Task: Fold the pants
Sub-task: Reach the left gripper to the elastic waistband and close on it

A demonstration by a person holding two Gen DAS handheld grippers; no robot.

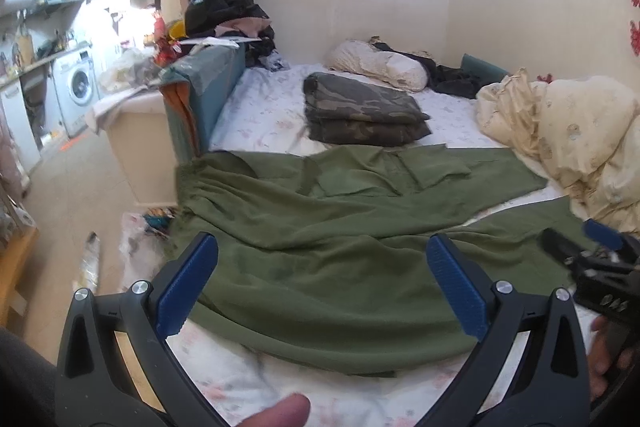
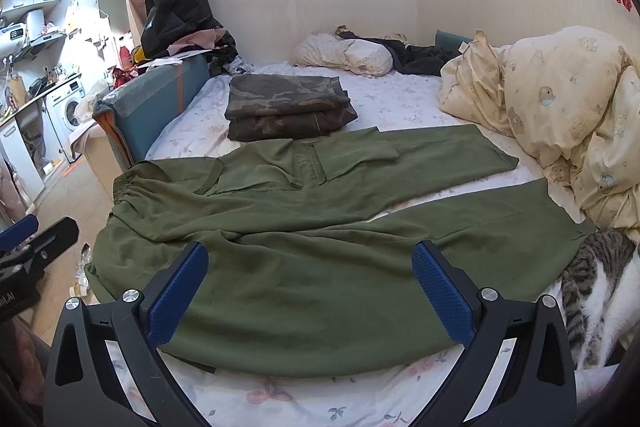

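Note:
Olive green pants [image 1: 320, 239] lie spread flat across the bed, waistband at the left edge, both legs running right; they also show in the right wrist view [image 2: 312, 239]. My left gripper [image 1: 322, 255] is open and empty, hovering above the near leg by the front edge. My right gripper [image 2: 310, 259] is open and empty, above the same near leg further right. The right gripper also shows at the right edge of the left wrist view [image 1: 592, 251], and the left gripper at the left edge of the right wrist view [image 2: 32, 247].
Folded camouflage pants [image 2: 288, 107] lie behind the green pants. A cream duvet [image 2: 560, 115] is heaped at the right. A tabby cat [image 2: 596, 291] sits at the bed's right front. A pillow [image 2: 344, 55] lies by the wall. The teal bed end [image 2: 152, 111] is left.

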